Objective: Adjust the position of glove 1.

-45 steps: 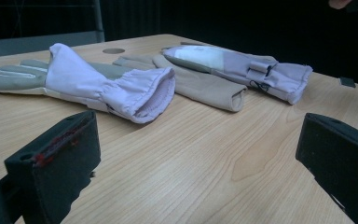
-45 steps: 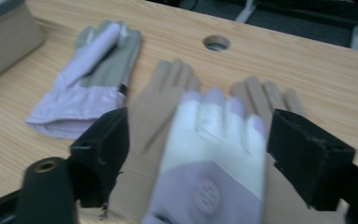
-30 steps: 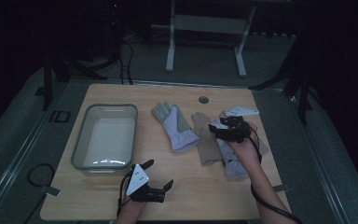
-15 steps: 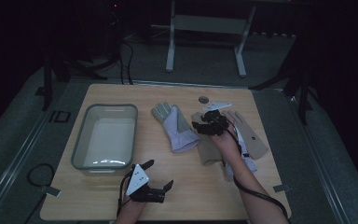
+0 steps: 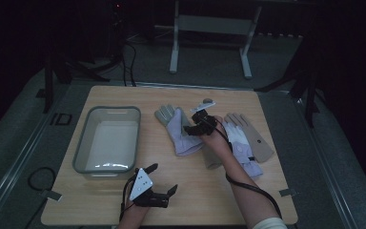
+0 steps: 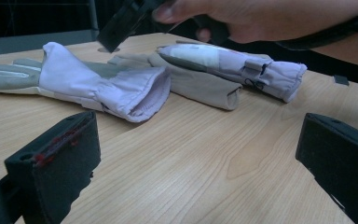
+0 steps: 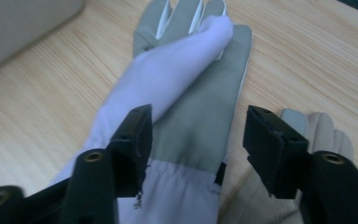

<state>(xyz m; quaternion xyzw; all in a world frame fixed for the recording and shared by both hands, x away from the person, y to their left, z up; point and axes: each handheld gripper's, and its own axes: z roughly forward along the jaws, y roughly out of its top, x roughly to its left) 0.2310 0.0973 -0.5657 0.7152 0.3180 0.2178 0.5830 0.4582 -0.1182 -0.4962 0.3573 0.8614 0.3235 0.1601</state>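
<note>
One risk stands: the right gripper, fingers parted and having just widened, empty, hovers over the grey-and-lilac fabric work glove lying flat on the wooden worktop, and may pinch only its loose folded-over flap, so the glove slips free.

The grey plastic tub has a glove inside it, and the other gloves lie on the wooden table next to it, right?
Not quite. The grey plastic tub has no glove inside it; the high view shows its bare pale bottom. All the gloves, such as the lilac and grey-green work glove, lie on the wooden table next to it.
</note>
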